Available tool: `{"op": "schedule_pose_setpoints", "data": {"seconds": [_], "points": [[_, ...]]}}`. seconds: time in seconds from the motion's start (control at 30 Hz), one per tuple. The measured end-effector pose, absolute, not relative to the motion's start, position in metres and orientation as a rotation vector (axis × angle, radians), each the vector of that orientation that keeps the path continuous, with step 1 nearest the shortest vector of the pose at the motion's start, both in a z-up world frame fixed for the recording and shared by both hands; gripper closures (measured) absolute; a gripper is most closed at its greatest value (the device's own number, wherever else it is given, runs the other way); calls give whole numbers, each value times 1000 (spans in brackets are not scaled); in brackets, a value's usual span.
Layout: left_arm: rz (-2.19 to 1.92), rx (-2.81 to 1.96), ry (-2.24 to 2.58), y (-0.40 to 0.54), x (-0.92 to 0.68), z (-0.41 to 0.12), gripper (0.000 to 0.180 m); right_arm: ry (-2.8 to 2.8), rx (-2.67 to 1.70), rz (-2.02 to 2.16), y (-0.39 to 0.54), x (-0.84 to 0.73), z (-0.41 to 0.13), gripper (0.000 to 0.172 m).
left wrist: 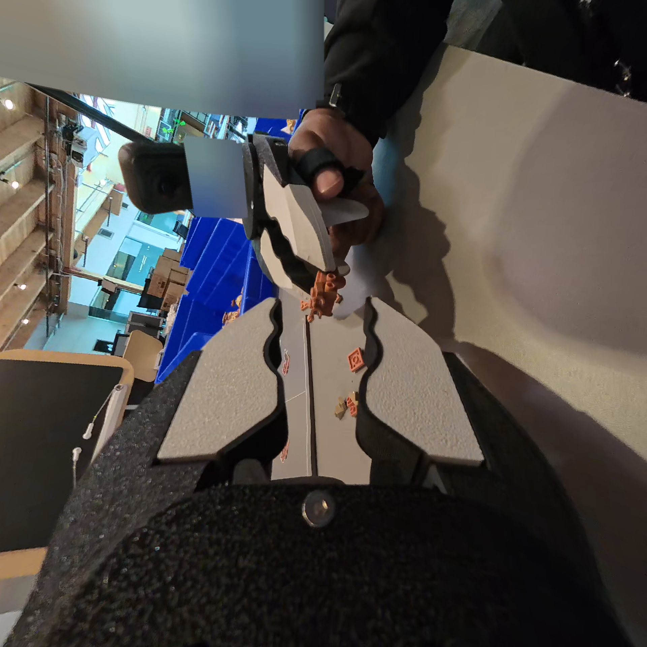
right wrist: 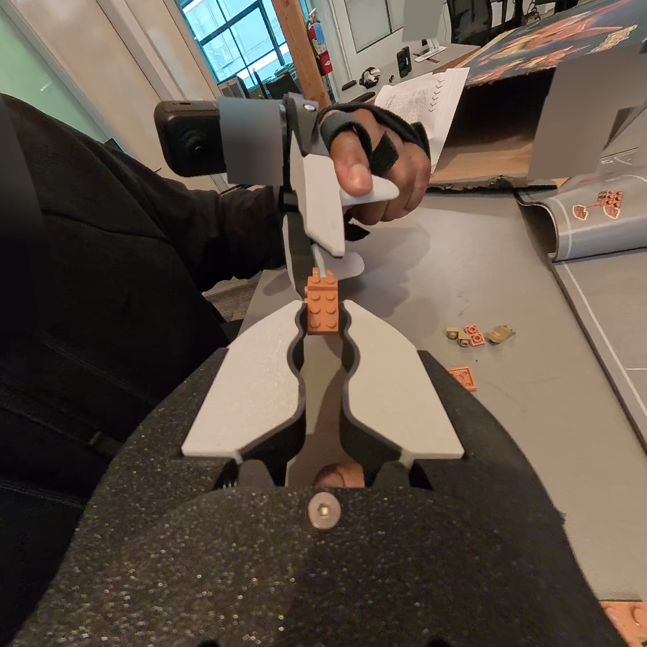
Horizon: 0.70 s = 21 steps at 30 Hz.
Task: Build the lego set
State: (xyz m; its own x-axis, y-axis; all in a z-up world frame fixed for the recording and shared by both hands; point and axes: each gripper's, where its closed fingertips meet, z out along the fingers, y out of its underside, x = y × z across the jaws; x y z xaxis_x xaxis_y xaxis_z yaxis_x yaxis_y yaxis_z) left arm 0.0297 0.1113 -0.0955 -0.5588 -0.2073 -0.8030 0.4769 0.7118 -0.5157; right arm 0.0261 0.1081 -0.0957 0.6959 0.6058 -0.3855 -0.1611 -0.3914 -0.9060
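My right gripper [right wrist: 322,304] is shut on an orange brick assembly [right wrist: 322,311], its pads pressed on the two sides, and holds it above the grey mat [right wrist: 455,280]. The studs face the camera and small clips stick out at the far end. My left gripper [left wrist: 322,305] is open with nothing between its pads. In the left wrist view the same assembly [left wrist: 324,292] hangs just beyond my fingertips, gripped by the right gripper [left wrist: 320,285]. In the right wrist view the left gripper [right wrist: 327,269] hovers over the assembly's far end, jaws apart.
Small tan and orange pieces [right wrist: 469,336] and an orange plate [right wrist: 464,376] lie on the mat to the right; the plate [left wrist: 356,360] also shows in the left wrist view. Blue bins [left wrist: 217,273], a cardboard box [right wrist: 490,140] and a curled booklet [right wrist: 595,217] border the mat. My left and right fingertips are right by each other. It is some 9 cm from my right tips to the plate [left wrist: 356,360].
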Motion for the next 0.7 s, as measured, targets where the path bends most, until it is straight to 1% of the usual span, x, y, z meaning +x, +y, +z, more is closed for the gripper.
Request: {"op": "schedule_pose_setpoints", "data": {"seconds": [0.1, 0.23, 0.7], "points": [[-898, 225, 1969, 110, 29, -96, 145, -345, -1790, 875, 108, 26, -95, 155], [-877, 247, 1970, 108, 29, -97, 166, -354, -1801, 876, 108, 24, -97, 155], [-742, 311, 1972, 107, 27, -97, 169, -305, -1780, 943, 108, 23, -93, 156]]}}
